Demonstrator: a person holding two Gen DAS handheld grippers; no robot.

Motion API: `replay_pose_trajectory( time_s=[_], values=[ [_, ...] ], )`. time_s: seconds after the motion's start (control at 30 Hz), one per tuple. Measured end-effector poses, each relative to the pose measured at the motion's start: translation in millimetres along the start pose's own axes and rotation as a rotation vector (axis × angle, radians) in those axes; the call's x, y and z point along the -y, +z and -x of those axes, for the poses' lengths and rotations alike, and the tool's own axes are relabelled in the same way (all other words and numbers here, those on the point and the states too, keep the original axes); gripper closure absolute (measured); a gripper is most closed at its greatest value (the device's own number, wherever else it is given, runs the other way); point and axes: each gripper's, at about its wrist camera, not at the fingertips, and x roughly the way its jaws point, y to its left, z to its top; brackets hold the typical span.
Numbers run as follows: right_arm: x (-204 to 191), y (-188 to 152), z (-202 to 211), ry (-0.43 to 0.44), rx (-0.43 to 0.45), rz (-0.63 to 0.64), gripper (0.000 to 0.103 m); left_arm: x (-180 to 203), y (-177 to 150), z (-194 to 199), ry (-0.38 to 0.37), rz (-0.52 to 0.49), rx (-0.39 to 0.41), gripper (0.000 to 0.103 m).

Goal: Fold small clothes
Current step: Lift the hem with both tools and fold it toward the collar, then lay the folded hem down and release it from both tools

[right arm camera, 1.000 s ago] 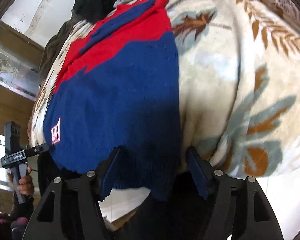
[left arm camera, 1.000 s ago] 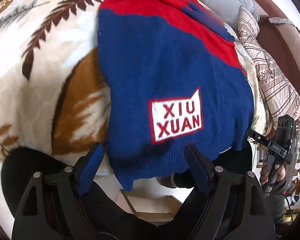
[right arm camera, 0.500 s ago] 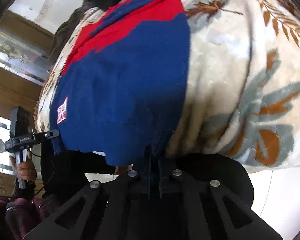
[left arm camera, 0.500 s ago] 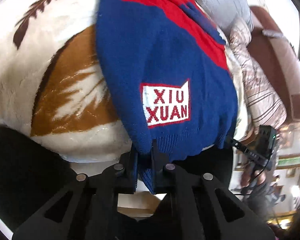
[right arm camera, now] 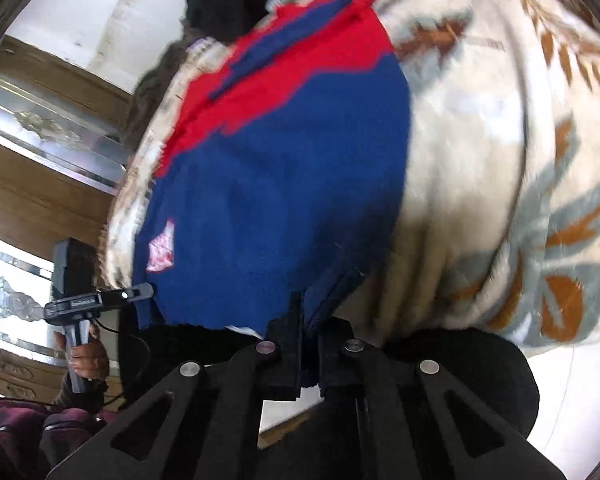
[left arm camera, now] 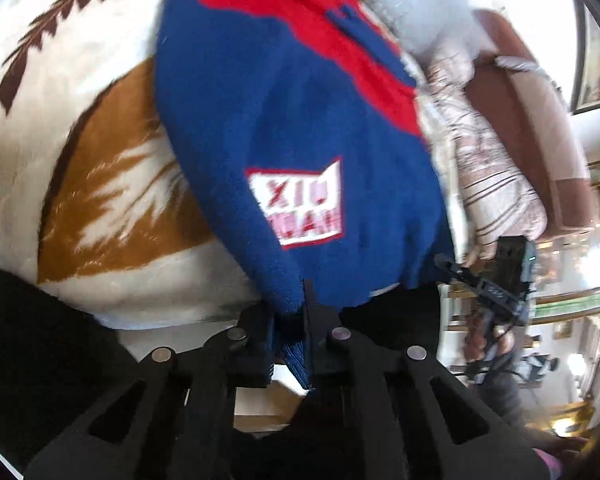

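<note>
Both hand-held grippers are clamped on the hem now. The blue and red knitted sweater [left arm camera: 292, 128] lies spread flat on the cream fleece blanket with brown and grey leaf print [left arm camera: 80, 128], its bottom edge hanging just over the near edge of the bed. The left hand-held gripper [left arm camera: 290, 320] is clenched on the near hem, blue knit pinched between its black fingers [left arm camera: 256, 336], just below the white patch with red lettering [left arm camera: 300, 208]. The right hand-held gripper [right arm camera: 304, 332] grasps the hem at the opposite near corner, fabric bunched between its fingers [right arm camera: 286, 344]. Red shoulders point to the far edge, where a grey quilted cushion [left arm camera: 400, 4] sits. The view blurs slightly.
</note>
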Motion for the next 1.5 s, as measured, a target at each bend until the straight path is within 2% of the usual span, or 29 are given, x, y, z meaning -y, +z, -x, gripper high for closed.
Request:
replay_pose_trajectory(
  time_s=[0.13, 0.27, 0.7, 1.03, 1.3, 1.5],
  values=[
    [-14.5, 12.2, 19.1, 0.073, 0.096, 0.018, 0.098, 8.9, 12.1, 22.9, -0.060, -0.008, 0.066, 0.095],
    [-26.0, 25.1, 31.8, 0.124, 0.172, 0.044, 0.098, 15.7, 27.3, 38.8, -0.086, -0.016, 0.116, 0.095],
    [-36.6, 81.7, 45.3, 0.205, 0.329, 0.040, 0.098, 15.6, 95.3, 67.2, -0.101, 0.030, 0.275, 0.095],
    [-36.6, 151.4, 21.7, 0.212, 0.409, 0.011, 0.098, 3.7, 173.1, 60.4, -0.053, 0.098, 0.352, 0.095],
    [-24.2, 209.2, -8.4, 0.213, 0.446, -0.028, 0.098, -8.8, 234.9, 44.0, -0.041, 0.157, 0.367, 0.095],
    [-3.2, 258.3, -36.0, 0.231, 0.472, -0.110, 0.098, -24.5, 289.9, 22.4, -0.016, 0.212, 0.357, 0.095]
  ],
)
